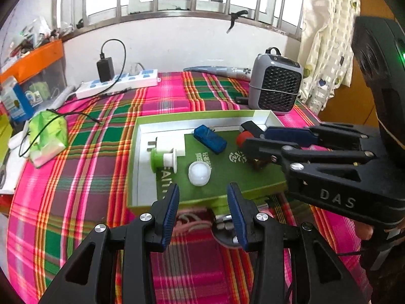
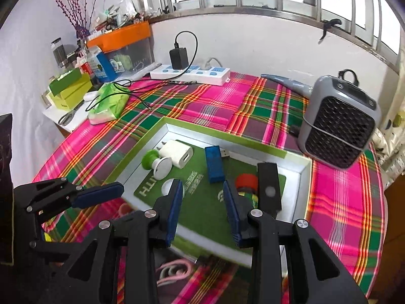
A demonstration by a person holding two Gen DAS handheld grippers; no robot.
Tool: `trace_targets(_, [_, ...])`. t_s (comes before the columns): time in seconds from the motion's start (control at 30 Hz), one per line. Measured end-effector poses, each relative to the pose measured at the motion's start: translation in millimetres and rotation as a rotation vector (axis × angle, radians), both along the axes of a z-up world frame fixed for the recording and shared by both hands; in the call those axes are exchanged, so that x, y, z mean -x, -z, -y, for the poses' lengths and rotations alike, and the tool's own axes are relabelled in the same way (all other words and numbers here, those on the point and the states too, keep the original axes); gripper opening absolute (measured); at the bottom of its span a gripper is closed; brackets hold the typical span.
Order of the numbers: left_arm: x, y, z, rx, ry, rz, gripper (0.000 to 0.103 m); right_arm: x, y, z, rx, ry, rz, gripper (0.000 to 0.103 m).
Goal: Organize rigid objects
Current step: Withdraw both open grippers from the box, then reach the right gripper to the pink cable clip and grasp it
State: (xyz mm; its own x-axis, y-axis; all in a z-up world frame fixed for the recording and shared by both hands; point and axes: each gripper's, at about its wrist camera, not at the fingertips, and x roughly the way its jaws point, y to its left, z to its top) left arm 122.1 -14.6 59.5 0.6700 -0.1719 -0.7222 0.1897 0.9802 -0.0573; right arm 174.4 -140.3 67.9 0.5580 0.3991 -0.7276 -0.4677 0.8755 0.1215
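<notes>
Shallow green-rimmed box (image 1: pixel 141 136) (image 2: pixel 298 174) flat on a pink-and-green plaid cloth (image 1: pixel 76 177) (image 2: pixel 217 103), lined with a green printed sheet. Inside the box, toward its far-left corner: a white charger plug (image 1: pixel 169 144) (image 2: pixel 177 153), with a green-and-white spool (image 1: pixel 163 160) (image 2: pixel 154 163) touching its near side. Just nearer along the box's front edge, a white round cap (image 1: pixel 200 173) (image 2: pixel 168 186). At the box's far middle, a blue USB stick (image 1: pixel 210 139) (image 2: pixel 214 163), lying slanted. Toward the box's right end, a red cap (image 1: pixel 243 138) (image 2: pixel 246 181) on a small item mostly hidden by gripper parts, and beside it a black rectangular bar (image 2: pixel 269 185). Right gripper (image 2: pixel 203 204) (image 1: pixel 255 136) held over the box's right half, jaws parted, nothing between the blue pads (image 2: pixel 174 207); whether a pad touches the red-capped item cannot be told. Left gripper (image 1: pixel 203 214) (image 2: pixel 101 192) poised at the box's near edge, fingers spread, likewise grasping nothing. Under the box's front edge, a pink coiled cable (image 1: pixel 192 221) (image 2: pixel 172 272) peeking out. Beyond the box's far-right corner, a grey mesh-fronted heater (image 1: pixel 276 83) (image 2: pixel 339 124); past its far-left side, a white power strip (image 1: pixel 119 83) (image 2: pixel 189 73) carrying a black adapter (image 1: pixel 105 69) (image 2: pixel 179 58), and a green tissue pack (image 1: pixel 48 136) (image 2: pixel 110 101).
</notes>
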Motion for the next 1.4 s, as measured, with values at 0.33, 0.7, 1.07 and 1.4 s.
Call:
trace_targets(0.33, [27.5, 0.3, -4.8, -0.001, 0.0, 0.01, 0.039, 37.7, 6.6, 15.5, -0.052, 0.059, -0.005, 0.035])
trace_targets(0.7, [44.9, 11.9, -13.7, 0.006, -0.016, -0.003, 0.039, 77.3, 16.4, 18.9, -0.048, 0.096, 0.013, 0.035])
trace_targets(1.07, [53.5, 29.3, -40.4, 0.052, -0.059, -0.036, 0.039, 96.0, 37.0, 19.6, -0.064, 0.16, -0.028, 0.036])
trace_targets(1.4, [52.8, 38.3, -50.2, 0.078, -0.05, -0.057, 0.039, 89.6, 48.7, 6.0, -0.083, 0.205, -0.07, 0.054])
